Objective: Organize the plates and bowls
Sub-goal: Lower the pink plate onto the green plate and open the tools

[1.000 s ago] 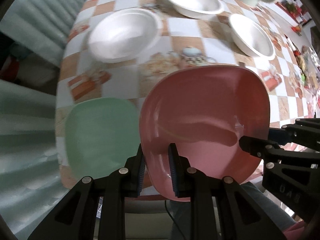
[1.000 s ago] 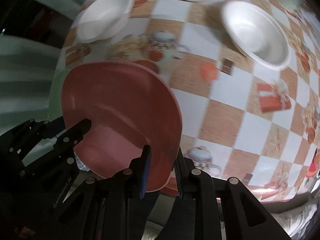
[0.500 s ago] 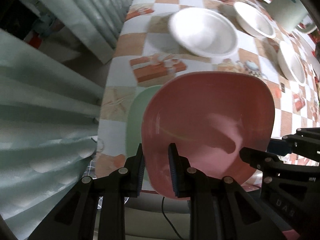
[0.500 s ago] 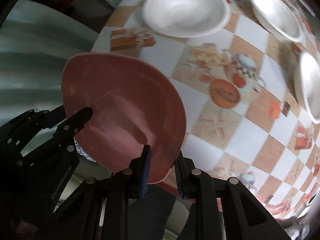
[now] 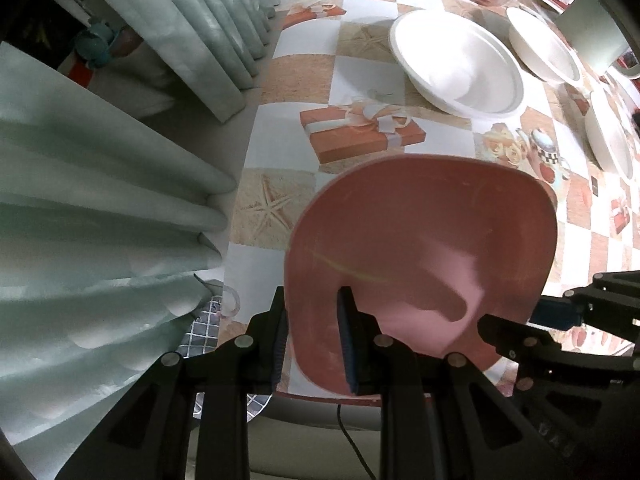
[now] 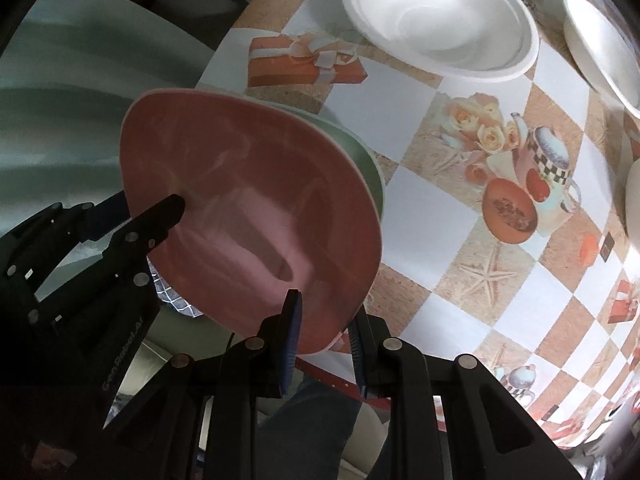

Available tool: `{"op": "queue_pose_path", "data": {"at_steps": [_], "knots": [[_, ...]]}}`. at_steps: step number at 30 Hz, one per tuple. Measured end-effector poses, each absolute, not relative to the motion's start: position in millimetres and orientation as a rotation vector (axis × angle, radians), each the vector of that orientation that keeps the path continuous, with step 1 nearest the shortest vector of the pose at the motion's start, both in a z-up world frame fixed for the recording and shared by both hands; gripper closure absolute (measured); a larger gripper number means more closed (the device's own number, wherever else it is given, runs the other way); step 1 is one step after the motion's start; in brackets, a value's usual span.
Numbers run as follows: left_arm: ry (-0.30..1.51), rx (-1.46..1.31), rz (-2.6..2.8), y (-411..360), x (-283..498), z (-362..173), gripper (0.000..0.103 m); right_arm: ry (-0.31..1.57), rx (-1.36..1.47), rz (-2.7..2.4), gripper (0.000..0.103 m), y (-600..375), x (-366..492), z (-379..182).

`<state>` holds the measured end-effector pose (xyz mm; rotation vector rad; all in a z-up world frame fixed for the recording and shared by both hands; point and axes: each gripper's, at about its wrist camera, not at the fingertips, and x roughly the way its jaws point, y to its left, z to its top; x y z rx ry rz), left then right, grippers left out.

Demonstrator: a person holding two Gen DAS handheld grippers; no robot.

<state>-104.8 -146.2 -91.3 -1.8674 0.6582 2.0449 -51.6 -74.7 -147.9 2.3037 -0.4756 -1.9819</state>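
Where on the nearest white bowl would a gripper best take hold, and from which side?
On the rim of the white bowl, from above, one finger inside and one outside. The bowl sits upright and open-topped, with a thin flared lip and a body too wide to span. Its near edge, facing the pink plate, is unobstructed.

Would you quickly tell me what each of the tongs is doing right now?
Left tongs: closed on the pink plate's rim.
Right tongs: closed on the same plate's opposite rim.
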Motion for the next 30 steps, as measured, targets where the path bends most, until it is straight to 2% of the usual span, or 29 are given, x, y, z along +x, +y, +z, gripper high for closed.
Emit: {"op": "queue_pose_path", "data": {"at_steps": [3, 6, 8, 12, 14, 15, 17, 19, 20, 21, 22, 27, 30], "knots": [[0.671, -1.856, 2.048, -145.3, -104.4, -92.5, 0.078, -0.478, 2.305, -1.982, 0.077, -69.1, -45.5, -146.9], [0.644, -1.861, 2.037, -145.7, -104.1, -94.7, 0.068, -0.495, 2.299, -1.981, 0.077, -65.1, -44.7, -143.4], [0.64, -1.853, 2.03, -143.8, -101.6, -93.5, 0.057, -0.494, 2.293, -1.976, 0.077, -63.5, -44.6, -141.0], [0.664, -1.819, 2.064, -141.0, -97.8, -89.4, 0.041, -0.436, 2.296, -1.982, 0.077, -64.3, -44.9, -136.3], [0.651, -1.836, 2.075, -143.8, -99.8, -89.3, 0.026, -0.464, 2.295, -1.978, 0.076, -60.1, -42.8, -135.9], [0.64, -1.844, 2.084, -145.8, -100.8, -88.6, 0.023, -0.47, 2.295, -1.981, 0.076, -58.2, -42.1, -135.0], [0.635, -1.841, 2.121, -149.8, -102.0, -85.4, 0.021, -0.469, 2.294, -1.99, 0.06, -53.4, -39.9, -133.0], [0.621, -1.856, 2.135, -154.6, -104.6, -84.7, 0.016, -0.483, 2.278, -2.013, 0.025, -43.5, -36.6, -126.2], [0.588, -1.878, 2.129, -158.2, -105.9, -83.8, 0.012, -0.506, 2.268, -2.017, 0.018, -38.6, -35.4, -123.6], [0.566, -1.891, 2.124, -160.0, -106.7, -82.7, 0.011, -0.524, 2.263, -2.024, 0.006, -32.9, -33.3, -120.1], [0.548, -1.898, 2.122, -160.9, -106.1, -79.9, 0.01, -0.53, 2.257, -2.043, 0.001, -26.9, -30.5, -115.0], [0.543, -1.886, 2.083, -151.7, -95.3, -67.9, 0.01, -0.396, 2.242, -2.141, 0.001, -12.4, -11.2, -89.5], [0.558, -1.875, 2.018, -136.4, -84.4, -63.9, 0.01, -0.393, 2.275, -2.142, 0.001, -3.5, 6.7, -83.7]]}}
